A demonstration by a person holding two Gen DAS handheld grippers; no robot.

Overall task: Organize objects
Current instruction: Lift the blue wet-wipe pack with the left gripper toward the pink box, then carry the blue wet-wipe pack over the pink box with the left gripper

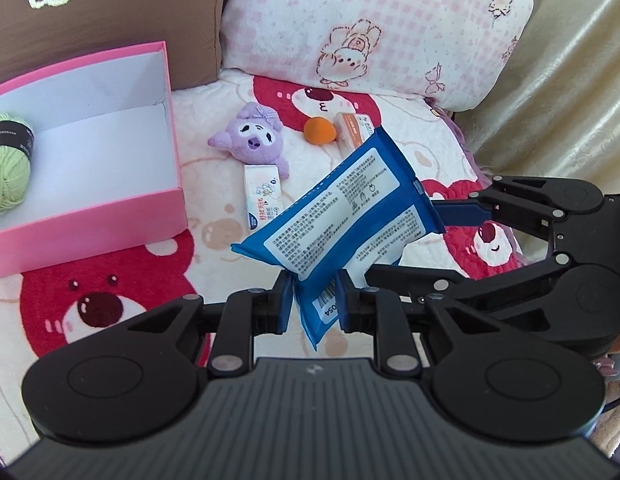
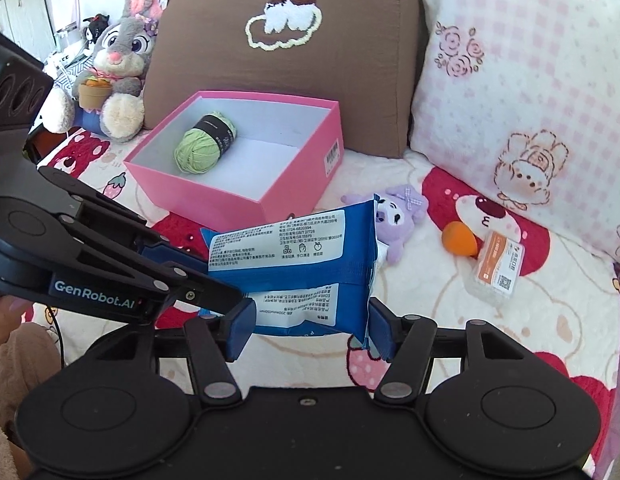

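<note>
A blue wipes pack (image 1: 342, 216) (image 2: 290, 264) hangs above the bed, held from two ends. My left gripper (image 1: 314, 304) (image 2: 198, 272) is shut on its lower end. My right gripper (image 2: 310, 330) (image 1: 410, 244) spans the pack's width, with a pad against each side. The pink box (image 1: 110, 220) (image 2: 230, 196) stands open with a green yarn ball (image 1: 10, 160) (image 2: 204, 146) inside. On the blanket lie a purple plush (image 1: 254, 140) (image 2: 402, 208), an orange sponge (image 1: 320, 130) (image 2: 458, 238), an orange-and-white packet (image 1: 352, 128) (image 2: 496, 268) and a small white carton (image 1: 264, 192).
A brown cushion (image 2: 290, 60) backs the pink box and a pink checked pillow (image 2: 530, 100) leans to its right. A grey bunny plush (image 2: 118, 60) sits at the far left. A cream curtain (image 1: 570, 80) hangs on the right. A sleeve (image 2: 14, 360) shows low on the left.
</note>
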